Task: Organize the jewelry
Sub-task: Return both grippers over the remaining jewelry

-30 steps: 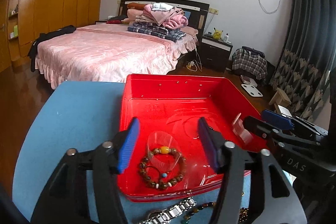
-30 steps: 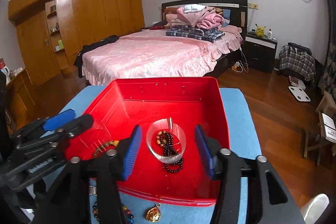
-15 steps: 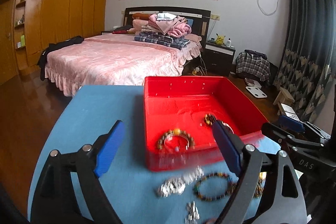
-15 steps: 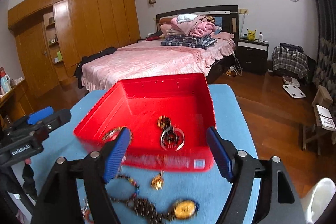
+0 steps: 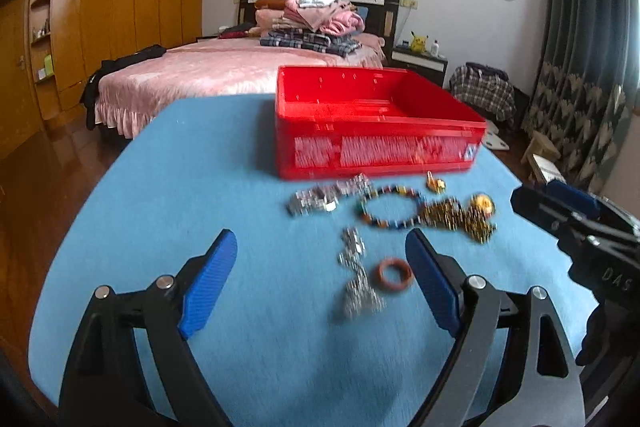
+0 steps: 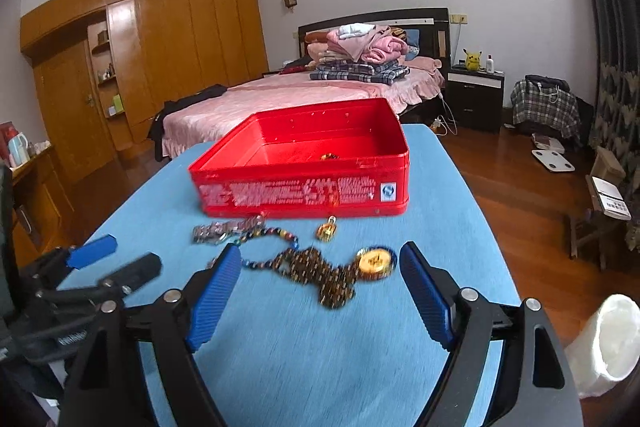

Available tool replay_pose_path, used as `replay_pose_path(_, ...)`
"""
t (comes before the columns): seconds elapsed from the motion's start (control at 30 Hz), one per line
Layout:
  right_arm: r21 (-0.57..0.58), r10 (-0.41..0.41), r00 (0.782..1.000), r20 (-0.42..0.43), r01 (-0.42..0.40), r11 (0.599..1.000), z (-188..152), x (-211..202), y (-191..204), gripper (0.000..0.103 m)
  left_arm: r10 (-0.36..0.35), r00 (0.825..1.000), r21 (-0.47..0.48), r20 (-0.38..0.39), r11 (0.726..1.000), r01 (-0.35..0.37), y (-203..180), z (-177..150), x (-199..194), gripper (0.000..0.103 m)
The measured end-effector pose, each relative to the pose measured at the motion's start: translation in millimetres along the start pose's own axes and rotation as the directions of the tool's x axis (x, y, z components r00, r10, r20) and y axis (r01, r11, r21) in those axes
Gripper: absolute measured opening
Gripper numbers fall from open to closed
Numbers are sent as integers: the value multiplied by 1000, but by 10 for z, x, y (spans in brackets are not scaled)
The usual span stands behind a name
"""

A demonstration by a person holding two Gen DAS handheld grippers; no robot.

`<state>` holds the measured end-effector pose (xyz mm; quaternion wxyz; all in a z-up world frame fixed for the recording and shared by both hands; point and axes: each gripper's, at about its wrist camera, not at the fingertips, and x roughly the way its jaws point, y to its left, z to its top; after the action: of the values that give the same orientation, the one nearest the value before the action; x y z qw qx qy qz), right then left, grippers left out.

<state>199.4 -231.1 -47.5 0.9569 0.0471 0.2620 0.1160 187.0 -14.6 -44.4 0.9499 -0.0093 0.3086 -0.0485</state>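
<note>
A red box [image 5: 376, 131] stands on the blue table, also in the right wrist view [image 6: 304, 183]. Loose jewelry lies in front of it: a silver watch [image 5: 320, 199], a coloured bead bracelet [image 5: 390, 211], a gold chain with a round pendant [image 6: 332, 271], a small gold charm [image 6: 327, 229], a silver piece [image 5: 356, 279] and a red-brown ring [image 5: 394, 274]. My left gripper [image 5: 320, 279] is open and empty, low over the table near the silver piece and ring. My right gripper [image 6: 320, 291] is open and empty, just short of the gold chain.
The blue table [image 5: 200, 167] ends in rounded edges, with wooden floor beyond. A pink bed [image 6: 300, 99] stands behind the box. A white roll [image 6: 608, 343] lies at the right table edge. Each gripper shows at the side of the other's view.
Both grippers have pulled back out of the red box and dropped low, and their jaws have opened wide. The loose jewelry on the table has come into view.
</note>
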Motion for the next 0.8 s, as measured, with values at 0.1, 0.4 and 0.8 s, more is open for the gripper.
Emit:
replay_pose_path(0.1,-6,-2,1000,3,2,1000,-80,-51,11,80,-9,1000,-5,-24,1000,9,-38,-114,24,78)
replay_pose_path(0.4,-4,-3,1000,-10,3,1000,-197,-68,10,80,-37,994,-18,-99,999,35,-116,-311,161,65)
replay_pose_path(0.8,0,-1,1000,-18,1,1000,-238,-54,-19,80,-8,995,-14,-96,1000,7,-138,-361,279,59)
